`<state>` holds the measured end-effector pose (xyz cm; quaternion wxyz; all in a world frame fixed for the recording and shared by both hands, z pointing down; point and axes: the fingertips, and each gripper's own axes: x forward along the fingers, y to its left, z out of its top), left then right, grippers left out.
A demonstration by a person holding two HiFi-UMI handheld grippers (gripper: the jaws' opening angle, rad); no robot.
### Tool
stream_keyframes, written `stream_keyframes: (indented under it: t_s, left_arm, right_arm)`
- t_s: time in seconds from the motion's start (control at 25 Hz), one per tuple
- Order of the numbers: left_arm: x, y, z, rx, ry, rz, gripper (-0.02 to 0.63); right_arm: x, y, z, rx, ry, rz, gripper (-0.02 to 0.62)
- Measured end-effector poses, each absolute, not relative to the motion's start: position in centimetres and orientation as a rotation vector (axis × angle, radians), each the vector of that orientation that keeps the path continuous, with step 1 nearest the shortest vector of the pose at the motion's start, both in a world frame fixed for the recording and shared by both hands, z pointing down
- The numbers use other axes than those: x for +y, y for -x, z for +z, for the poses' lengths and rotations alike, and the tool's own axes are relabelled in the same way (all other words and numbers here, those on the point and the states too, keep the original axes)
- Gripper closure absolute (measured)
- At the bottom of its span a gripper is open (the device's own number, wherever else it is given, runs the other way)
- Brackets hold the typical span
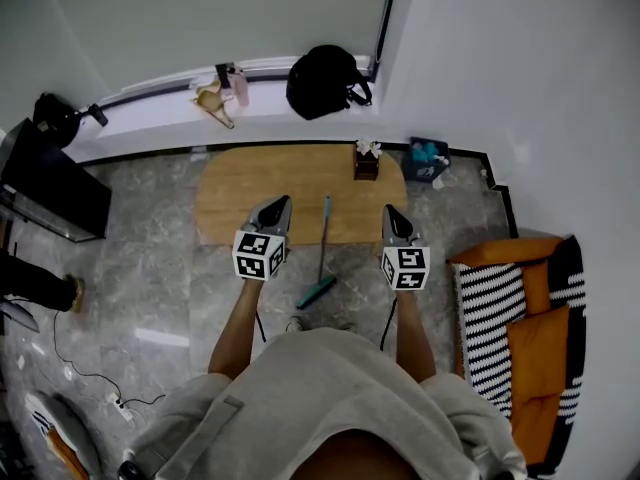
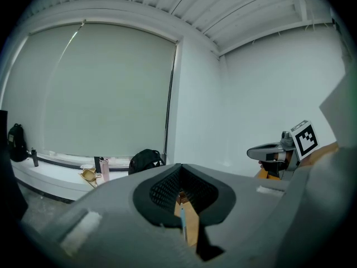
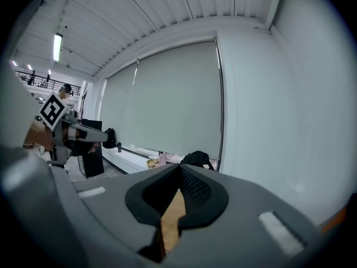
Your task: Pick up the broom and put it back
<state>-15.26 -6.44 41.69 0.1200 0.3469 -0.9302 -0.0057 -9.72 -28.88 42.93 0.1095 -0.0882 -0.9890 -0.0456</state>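
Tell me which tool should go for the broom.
Left, probably. The left tool is nearer the broom, whose handle shows dead ahead in the left gripper view; the right tool stands farther off. Both are shut and empty.

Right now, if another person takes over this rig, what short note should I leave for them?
Left claw: shut, empty, held in the air.
Right claw: the same.
Thin teal broom: head on the grey stone floor between the claws, handle end over the oval wooden table.
Done: nothing, broom untouched.
Left: open a claw, grip the broom, put it back.
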Motion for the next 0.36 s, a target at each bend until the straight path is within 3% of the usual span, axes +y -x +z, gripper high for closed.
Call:
stream_keyframes:
  t_s: [0.36]
  left_arm:
    - [-5.0, 14.4, 42.4, -2.707, -0.998, -0.01, 0.609]
  right_arm:
    - [-27.3, 9.3, 43.2, -2.897, 0.282, -0.147, 0.595]
